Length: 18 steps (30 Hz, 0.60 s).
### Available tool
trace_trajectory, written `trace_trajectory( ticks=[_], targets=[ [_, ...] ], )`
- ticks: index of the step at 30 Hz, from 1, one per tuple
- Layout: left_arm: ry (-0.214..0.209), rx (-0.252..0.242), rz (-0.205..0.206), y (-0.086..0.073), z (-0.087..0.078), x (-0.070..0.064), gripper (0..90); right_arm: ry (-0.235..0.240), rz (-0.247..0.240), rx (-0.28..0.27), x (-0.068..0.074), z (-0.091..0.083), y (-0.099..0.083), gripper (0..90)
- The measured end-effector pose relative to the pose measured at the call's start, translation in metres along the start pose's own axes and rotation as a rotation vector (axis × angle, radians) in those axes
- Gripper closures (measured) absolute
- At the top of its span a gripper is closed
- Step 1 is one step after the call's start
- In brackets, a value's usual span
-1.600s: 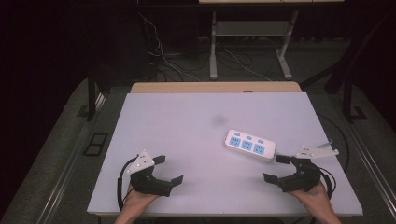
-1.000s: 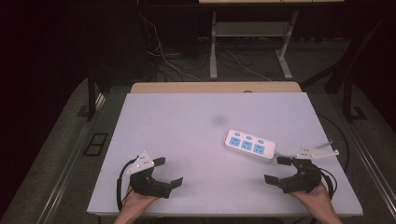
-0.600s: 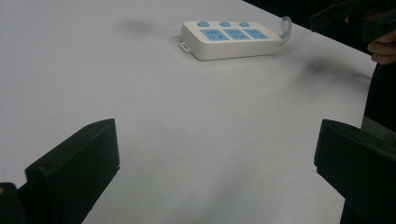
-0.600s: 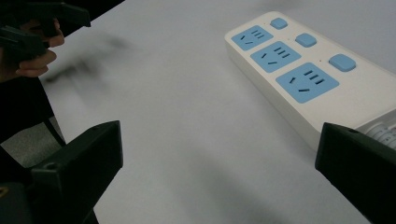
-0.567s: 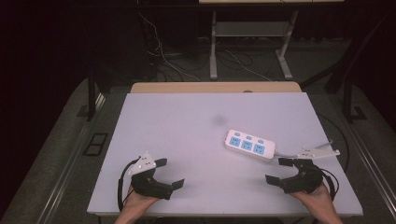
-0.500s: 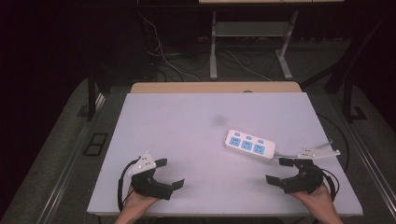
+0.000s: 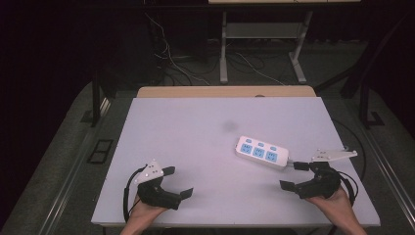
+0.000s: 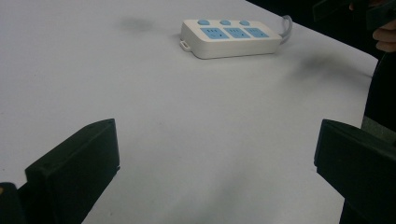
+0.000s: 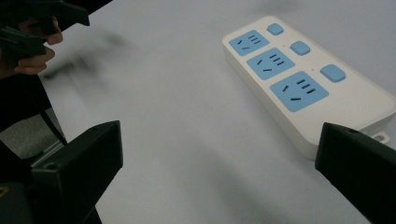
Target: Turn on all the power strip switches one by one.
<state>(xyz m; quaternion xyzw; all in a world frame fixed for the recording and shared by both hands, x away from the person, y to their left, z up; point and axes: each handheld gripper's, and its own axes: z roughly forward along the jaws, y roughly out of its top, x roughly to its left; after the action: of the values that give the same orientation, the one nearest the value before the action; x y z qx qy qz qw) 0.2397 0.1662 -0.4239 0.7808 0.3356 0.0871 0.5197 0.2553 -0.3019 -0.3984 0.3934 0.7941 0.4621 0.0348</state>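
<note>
Lying right of centre on the bench (image 7: 195,127), the power strip (image 7: 262,152) sits untouched; both grippers' fingers gape open, left gripper (image 7: 177,182) lower left, right gripper (image 7: 293,175) lower right.

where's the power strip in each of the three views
High view: the power strip lies right of centre on the table, just ahead of the right gripper.
Left gripper view: top centre, far off.
Right gripper view: upper right, close.
Shared landmark: its three blue sockets.
</note>
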Motion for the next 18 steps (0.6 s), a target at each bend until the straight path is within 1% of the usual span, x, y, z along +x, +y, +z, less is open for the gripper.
trace_trajectory(
  ticks=[2,10,18],
  targets=[
    [-0.002,0.001,-0.001,0.000,0.000,0.000,0.0,0.004,-0.007,0.008,0.000,0.000,0.005,0.6],
    [-0.003,0.001,-0.002,0.000,0.000,0.000,0.0,0.011,-0.017,0.035,-0.002,0.001,0.014,0.6],
    [-0.003,0.003,-0.003,0.000,0.001,-0.001,0.0,0.014,-0.042,0.068,-0.005,0.003,0.028,0.6]
  ],
)
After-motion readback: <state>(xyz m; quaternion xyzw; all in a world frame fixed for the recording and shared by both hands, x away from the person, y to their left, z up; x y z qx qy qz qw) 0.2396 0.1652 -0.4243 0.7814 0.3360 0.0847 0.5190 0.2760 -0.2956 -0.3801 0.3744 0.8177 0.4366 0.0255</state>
